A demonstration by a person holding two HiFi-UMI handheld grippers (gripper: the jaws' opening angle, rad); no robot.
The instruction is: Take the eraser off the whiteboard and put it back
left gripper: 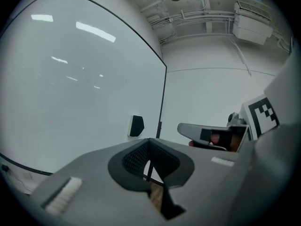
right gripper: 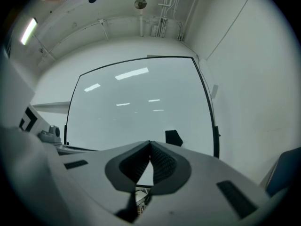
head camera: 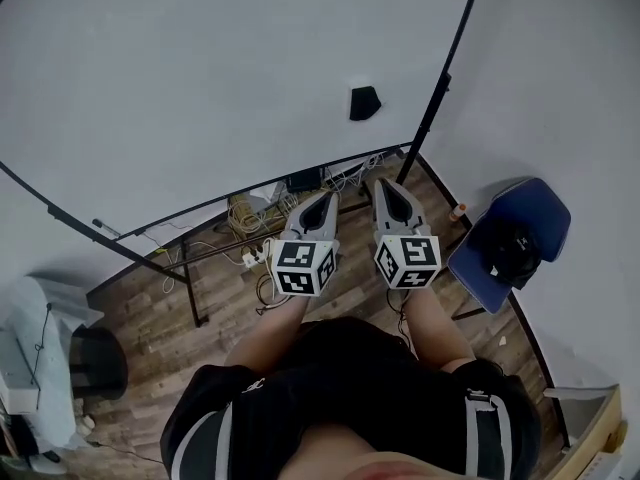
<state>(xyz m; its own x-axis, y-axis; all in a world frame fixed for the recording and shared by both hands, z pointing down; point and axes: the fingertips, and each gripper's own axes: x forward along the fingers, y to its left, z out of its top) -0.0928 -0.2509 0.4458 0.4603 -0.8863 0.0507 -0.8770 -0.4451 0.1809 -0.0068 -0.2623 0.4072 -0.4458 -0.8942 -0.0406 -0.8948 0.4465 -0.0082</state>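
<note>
Low in the head view, the left hand-held gripper [head camera: 322, 200] and the right hand-held gripper [head camera: 386, 188] reach forward side by side. Each has grey tapered jaws and a black-and-white marker cube. In their own views both pairs of ribbed black pads meet at the tips, closed on nothing. Beyond them lie a wood-plank floor [head camera: 150, 318] and, at right, a blue chair [head camera: 545, 213]. Farther off, above centre, the small dark wedge-shaped eraser [head camera: 365, 103] sits on the smooth white whiteboard [head camera: 200, 88].
</note>
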